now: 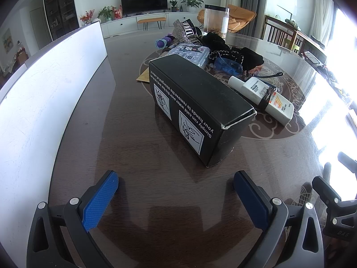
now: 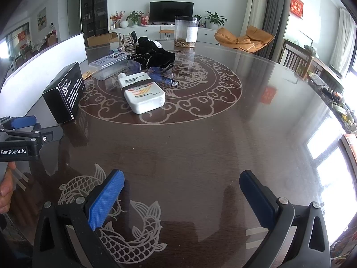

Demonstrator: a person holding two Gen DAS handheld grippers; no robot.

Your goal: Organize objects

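Just short of the black box [image 1: 200, 109], the left gripper [image 1: 176, 192] hovers low over the table [image 1: 138, 160], fingers spread wide, nothing held. The box lies ahead and slightly right of its centreline, long side angled away. Likely step: grasp the box. Doing it well means turning to square up with the near short end, since the long side looks too wide for the jaws. Beyond the box lie a white bottle [image 1: 263, 96], a clear case [image 1: 191, 52] and black cloth [image 1: 236, 53]. The right gripper [image 2: 181, 192] is also open and empty, well apart from the box.
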